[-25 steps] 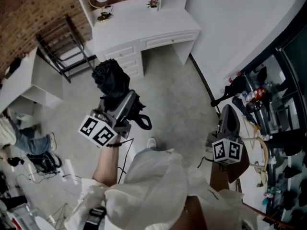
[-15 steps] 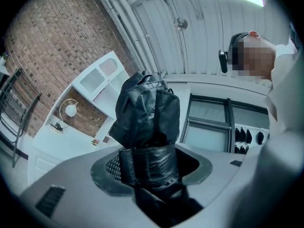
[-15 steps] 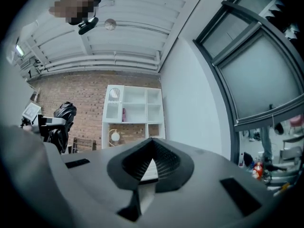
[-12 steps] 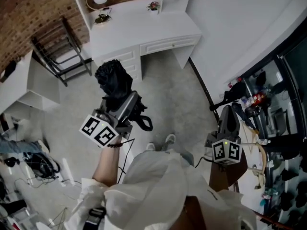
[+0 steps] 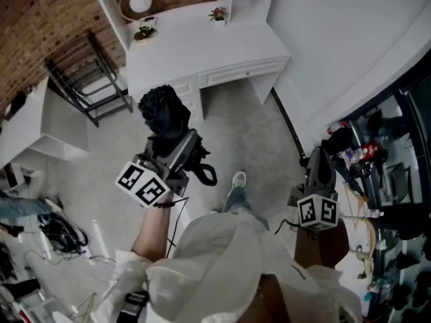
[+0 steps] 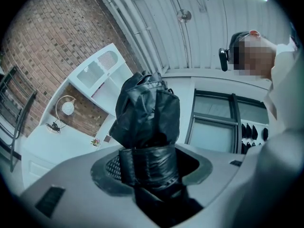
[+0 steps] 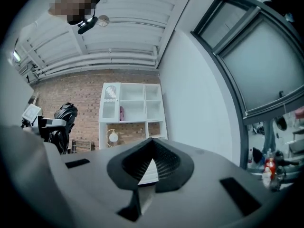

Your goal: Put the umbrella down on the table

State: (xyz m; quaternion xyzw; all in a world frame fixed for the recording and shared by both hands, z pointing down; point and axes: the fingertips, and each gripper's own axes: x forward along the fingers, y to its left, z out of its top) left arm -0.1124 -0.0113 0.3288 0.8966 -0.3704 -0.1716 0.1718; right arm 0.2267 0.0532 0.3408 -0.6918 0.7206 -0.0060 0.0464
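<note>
While the left gripper (image 5: pixel 176 149) clamps its jaws on the folded black umbrella (image 5: pixel 163 115), the bundle is held in the air over the grey floor (image 5: pixel 252 130), short of the white desk (image 5: pixel 202 46) and touching no part of it. In the left gripper view the pads press on the strapped lower part of the canopy, and the crumpled upper folds stand out past the jaw tips towards the desk. A black strap loop (image 5: pixel 206 173) hangs beside this gripper, on the side away from the desk. The right gripper (image 5: pixel 319 161) is held well apart from the umbrella, farther from the desk and near the dark glass wall (image 5: pixel 404 113). In its own view the jaw tips meet and nothing lies between the pads (only a narrow wedge of background shows below the tips).

On the desk stand a round lamp (image 5: pixel 139 1) at the end near the brick wall (image 5: pixel 40 19) and a small flower pot (image 5: pixel 218 13) near the middle of the back edge. A black metal frame (image 5: pixel 87 73) stands on the floor just beside the desk's lamp end. The person's shoe (image 5: pixel 236 179) is on the floor between the two grippers, on the near side of the desk.
</note>
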